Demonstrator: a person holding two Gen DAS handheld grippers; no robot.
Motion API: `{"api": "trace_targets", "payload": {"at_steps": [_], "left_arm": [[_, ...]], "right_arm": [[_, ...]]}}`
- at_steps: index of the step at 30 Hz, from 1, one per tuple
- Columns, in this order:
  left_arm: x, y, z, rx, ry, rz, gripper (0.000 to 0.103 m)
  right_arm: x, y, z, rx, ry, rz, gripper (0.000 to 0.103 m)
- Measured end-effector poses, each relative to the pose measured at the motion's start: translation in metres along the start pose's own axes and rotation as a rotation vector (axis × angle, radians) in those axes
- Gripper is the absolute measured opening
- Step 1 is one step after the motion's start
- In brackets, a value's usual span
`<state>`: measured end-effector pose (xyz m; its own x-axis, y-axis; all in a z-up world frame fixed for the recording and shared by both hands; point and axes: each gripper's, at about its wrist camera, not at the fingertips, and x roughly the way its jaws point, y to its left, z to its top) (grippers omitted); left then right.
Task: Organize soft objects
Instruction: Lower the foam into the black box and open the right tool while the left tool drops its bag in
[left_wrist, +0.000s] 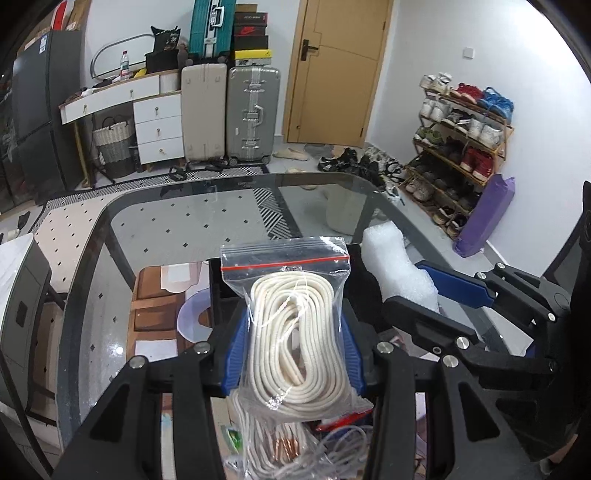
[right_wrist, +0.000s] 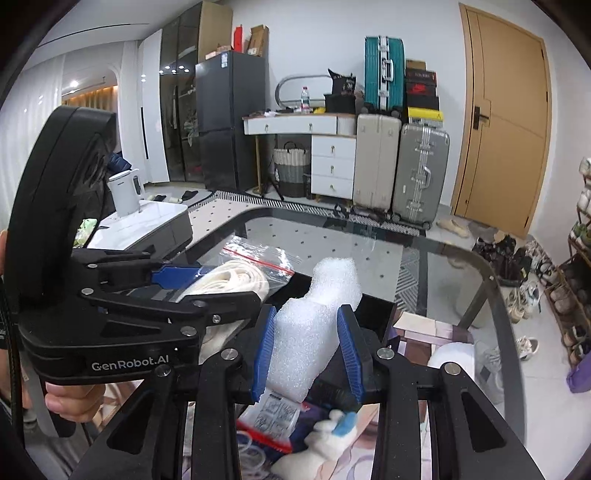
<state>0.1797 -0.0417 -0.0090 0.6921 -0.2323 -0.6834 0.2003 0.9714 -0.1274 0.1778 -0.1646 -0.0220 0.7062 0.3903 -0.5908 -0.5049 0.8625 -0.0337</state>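
Both hands loaded above the near edge of the glass table

My left gripper (left_wrist: 293, 354) has its jaws clamped on the bagged cord (left_wrist: 295, 325); my right gripper (right_wrist: 308, 350) has its jaws pinching the white foam piece (right_wrist: 314, 325). Both hang above a clutter of bags at the near edge, beside a black box (right_wrist: 373, 314). I judge each should be lowered level and released gently; farther on, the glass table (left_wrist: 166, 221) lies bare.

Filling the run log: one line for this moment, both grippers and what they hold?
left gripper: shut on bag of cord | right gripper: shut on foam piece | both held above glass table | black box beneath
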Motion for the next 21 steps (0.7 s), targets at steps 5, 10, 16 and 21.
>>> {"api": "trace_targets", "payload": {"at_steps": [5,10,16,21], "left_arm": [[0.033,0.007,-0.003,-0.022,0.064,0.027,0.044],[0.053,0.008,-0.008,-0.029,0.112,0.039,0.044],[0.055,0.004,-0.010,-0.024,0.131,0.056,0.047],[0.052,0.011,-0.008,-0.064,0.130,0.044,0.062]], "right_arm": [[0.035,-0.017,-0.006,0.040,0.061,0.013,0.035],[0.057,-0.028,-0.015,0.090,0.116,0.023,0.035],[0.061,-0.033,-0.016,0.134,0.129,0.029,0.037],[0.065,-0.037,-0.020,0.151,0.144,0.021,0.049]]}}
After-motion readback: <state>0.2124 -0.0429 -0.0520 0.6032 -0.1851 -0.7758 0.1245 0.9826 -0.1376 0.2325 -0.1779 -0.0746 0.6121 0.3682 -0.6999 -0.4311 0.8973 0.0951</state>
